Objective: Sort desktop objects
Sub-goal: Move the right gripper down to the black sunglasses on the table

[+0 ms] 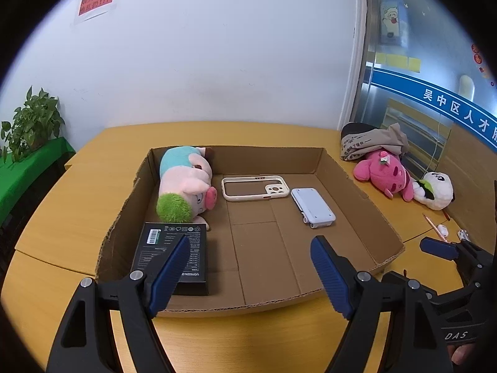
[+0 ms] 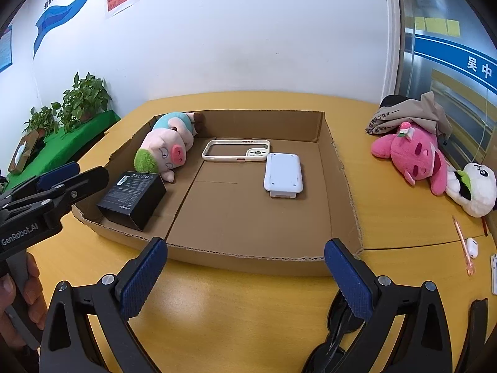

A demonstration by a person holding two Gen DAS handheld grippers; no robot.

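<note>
Blue left tool [image 1: 251, 258] finger hides the black box [image 1: 174, 258] corner.

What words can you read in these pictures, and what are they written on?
"GenRobot.AI": black body of the left gripper.
"DAS": black body of the right gripper.
"吴中区人才": blue banner on the glass wall.
Red paper wall sign: blurred.
Black cardboard box: print too small.
Beige printed cloth: unreadable.

Left tool [image 1: 251, 267] and right tool [image 2: 245, 275] both empty, jaws apart, angled downward.
</note>
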